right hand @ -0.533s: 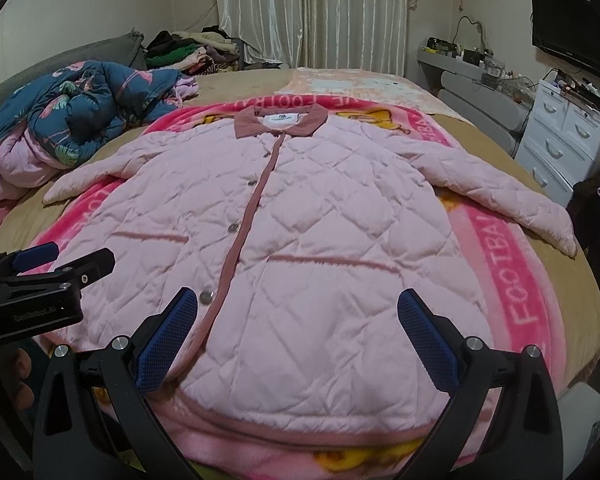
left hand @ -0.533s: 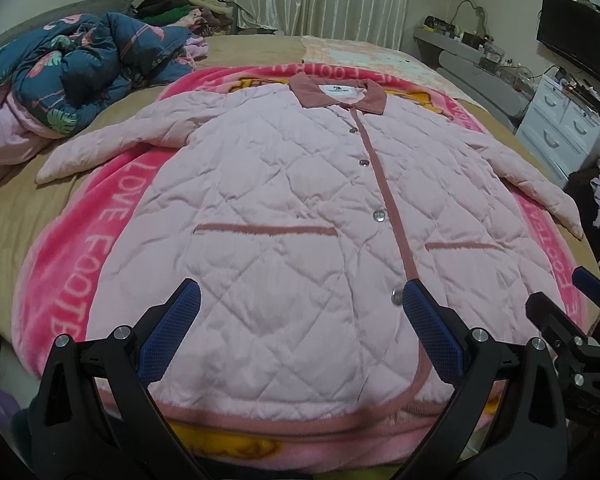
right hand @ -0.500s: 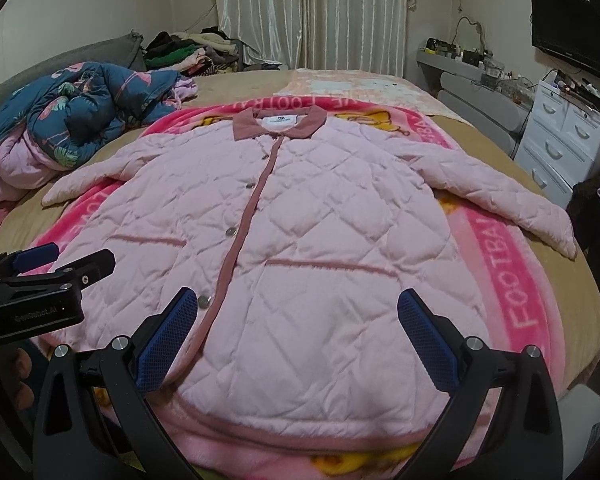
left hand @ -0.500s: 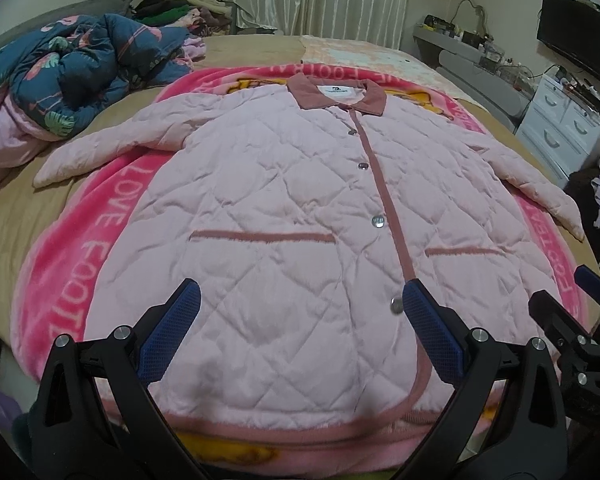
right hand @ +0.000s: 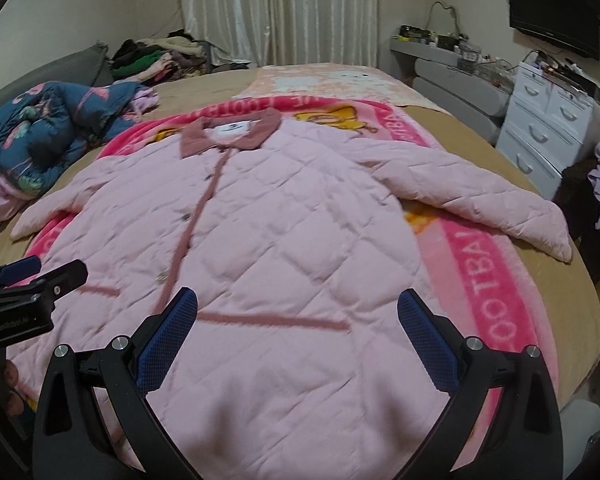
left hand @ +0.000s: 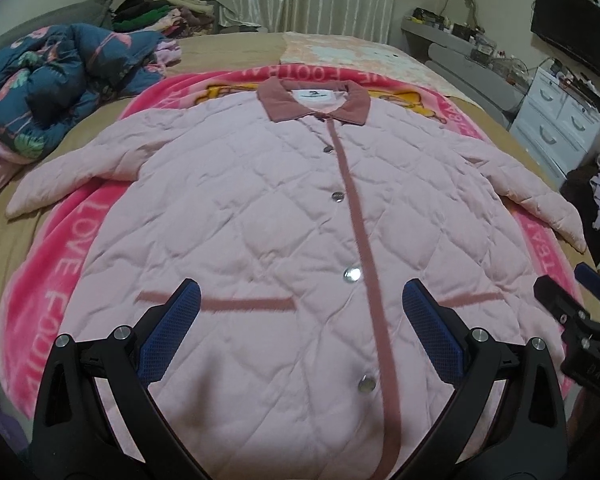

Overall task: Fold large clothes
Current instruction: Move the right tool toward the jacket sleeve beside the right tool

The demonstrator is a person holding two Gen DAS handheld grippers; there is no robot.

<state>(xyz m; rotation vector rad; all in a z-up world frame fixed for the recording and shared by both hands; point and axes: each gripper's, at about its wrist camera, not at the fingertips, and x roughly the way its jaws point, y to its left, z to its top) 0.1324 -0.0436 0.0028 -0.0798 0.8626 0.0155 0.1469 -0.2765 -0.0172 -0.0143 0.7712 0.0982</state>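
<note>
Coat (left hand: 284, 208) lies flat, face up and buttoned on the pink blanket (left hand: 60, 264), collar (left hand: 314, 100) at the far end, both sleeves spread out; nothing folded yet. Looks like the approach step, pre-grasp. Left of the coat: left sleeve (left hand: 80, 168) on the blanket, quilt (left hand: 52, 92) heap beyond it. Left gripper (left hand: 300, 316) hovers over the coat's lower front, jaws spread, empty. Right gripper (right hand: 298, 320) over the coat's right half, jaws also spread, empty. Right sleeve (right hand: 472, 200) runs out toward the drawers (right hand: 548, 128). Next move probably: each gripper pinches a sleeve or side edge, folds inward over the coat. Writing: blanket reads "LOVE FOOT…" left of the coat, "FOOTBA…" right. Collar label unreadable.
</note>
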